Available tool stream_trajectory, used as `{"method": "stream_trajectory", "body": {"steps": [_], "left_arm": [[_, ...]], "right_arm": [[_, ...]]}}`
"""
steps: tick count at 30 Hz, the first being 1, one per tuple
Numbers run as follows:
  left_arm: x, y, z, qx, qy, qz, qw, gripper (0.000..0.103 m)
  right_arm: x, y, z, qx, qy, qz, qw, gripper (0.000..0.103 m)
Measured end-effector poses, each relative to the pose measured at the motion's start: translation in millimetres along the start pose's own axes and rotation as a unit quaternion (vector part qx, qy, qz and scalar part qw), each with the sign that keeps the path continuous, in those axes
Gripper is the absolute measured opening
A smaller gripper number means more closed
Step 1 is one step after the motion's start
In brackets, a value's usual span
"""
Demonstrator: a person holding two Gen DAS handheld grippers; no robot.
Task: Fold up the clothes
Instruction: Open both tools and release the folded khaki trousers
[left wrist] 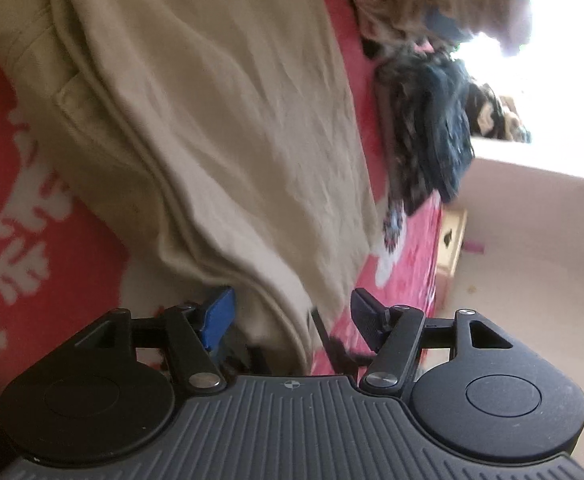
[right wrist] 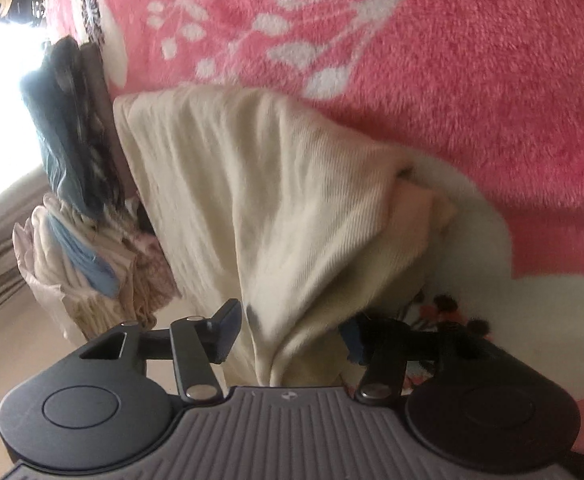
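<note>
A beige garment [left wrist: 220, 120] lies spread on a pink blanket with white flowers [left wrist: 20, 208]. Its folded edge runs down between the blue pads of my left gripper [left wrist: 292, 318]. Those jaws stand open: the cloth lies next to the left pad, and the right pad is clear of it. In the right wrist view the same cream garment [right wrist: 260, 184] lies bunched on the blanket [right wrist: 452, 80], and a fold reaches in between the jaws of my right gripper [right wrist: 292, 334]. That gripper is open, with a slim gap at its left pad. The cloth partly hides its right pad.
A heap of dark patterned clothes [left wrist: 428, 128] lies at the bed's far edge, above the wooden frame [left wrist: 452, 240] and pale floor [left wrist: 532, 280]. In the right wrist view, dark folded clothes [right wrist: 64, 132] and pale ones [right wrist: 84, 264] are stacked at the bed's left edge.
</note>
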State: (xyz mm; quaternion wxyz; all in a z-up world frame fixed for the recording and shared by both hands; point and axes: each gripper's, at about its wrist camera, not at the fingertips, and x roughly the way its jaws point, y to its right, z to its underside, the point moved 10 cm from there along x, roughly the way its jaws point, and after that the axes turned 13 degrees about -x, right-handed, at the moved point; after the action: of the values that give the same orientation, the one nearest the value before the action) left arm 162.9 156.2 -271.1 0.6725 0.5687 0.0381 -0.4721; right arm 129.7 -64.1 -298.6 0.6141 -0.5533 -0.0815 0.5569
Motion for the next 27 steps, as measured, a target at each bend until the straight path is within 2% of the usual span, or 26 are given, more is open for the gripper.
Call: {"method": "stream_trajectory", "body": {"steps": [2, 3, 5, 6, 7, 9, 12, 13, 14, 15, 16, 17, 18, 19, 21, 23, 25, 26, 27], "left_arm": [[6, -2, -7, -0.014, 0.003, -0.008, 0.9999, 0.064], [10, -3, -9, -0.016, 0.005, -0.015, 0.9998, 0.062], [15, -6, -12, -0.008, 0.009, -0.037, 0.9993, 0.050], [17, -7, -14, 0.007, 0.014, -0.051, 0.9986, 0.037], [16, -6, -14, 0.023, 0.017, -0.057, 0.9979, 0.024], [10, 2, -13, 0.066, 0.026, -0.053, 0.9961, 0.012], [-7, 26, -3, 0.163, 0.045, -0.024, 0.9853, 0.010], [-10, 29, 2, 0.196, 0.049, -0.024, 0.9792, 0.010], [-10, 26, 5, 0.216, 0.047, -0.032, 0.9747, 0.010], [-4, 15, 4, 0.223, 0.041, -0.055, 0.9725, 0.010], [4, 1, 2, 0.226, 0.036, -0.083, 0.9698, 0.011], [12, -13, -1, 0.231, 0.032, -0.112, 0.9661, 0.011], [17, -25, -3, 0.226, 0.028, -0.127, 0.9653, 0.012], [19, -31, -5, 0.216, 0.027, -0.127, 0.9677, 0.014], [18, -30, -6, 0.208, 0.020, -0.121, 0.9703, 0.016], [12, -31, -5, 0.209, 0.014, -0.127, 0.9696, 0.020], [1, -32, -1, 0.223, 0.011, -0.145, 0.9640, 0.021], [-7, -34, 1, 0.234, 0.011, -0.161, 0.9587, 0.021], [-16, -34, 4, 0.247, 0.016, -0.172, 0.9534, 0.025]], "right_arm": [[0, 1, 0, -0.017, 0.009, 0.007, 1.000, 0.047], [-1, -2, 0, -0.040, 0.016, 0.009, 0.999, 0.033], [0, -17, -2, -0.101, 0.024, 0.002, 0.995, 0.023], [-2, -30, -1, -0.147, 0.027, -0.008, 0.989, 0.020], [-5, -43, 1, -0.199, 0.029, -0.020, 0.979, 0.019], [-13, -66, 9, -0.312, 0.029, -0.038, 0.949, 0.019], [-17, -75, 19, -0.440, 0.016, -0.025, 0.897, 0.018], [-13, -63, 15, -0.448, 0.004, 0.002, 0.894, 0.018], [-7, -44, 8, -0.430, -0.011, 0.034, 0.902, 0.019], [-2, -21, 2, -0.390, -0.026, 0.041, 0.920, 0.018], [-2, -7, -3, -0.344, -0.032, 0.022, 0.938, 0.017], [-4, -1, -7, -0.305, -0.035, 0.008, 0.952, 0.018], [-5, 3, -10, -0.269, -0.040, -0.002, 0.962, 0.020], [-8, 4, -11, -0.251, -0.042, 0.000, 0.967, 0.023], [-20, 5, -9, -0.235, -0.040, 0.019, 0.971, 0.037], [-35, 6, -3, -0.227, -0.036, 0.046, 0.972, 0.045], [-59, 0, 3, -0.248, -0.027, 0.068, 0.966, 0.046], [-67, -9, 4, -0.271, -0.019, 0.072, 0.960, 0.044], [-77, -21, 6, -0.309, -0.009, 0.072, 0.948, 0.040]]}}
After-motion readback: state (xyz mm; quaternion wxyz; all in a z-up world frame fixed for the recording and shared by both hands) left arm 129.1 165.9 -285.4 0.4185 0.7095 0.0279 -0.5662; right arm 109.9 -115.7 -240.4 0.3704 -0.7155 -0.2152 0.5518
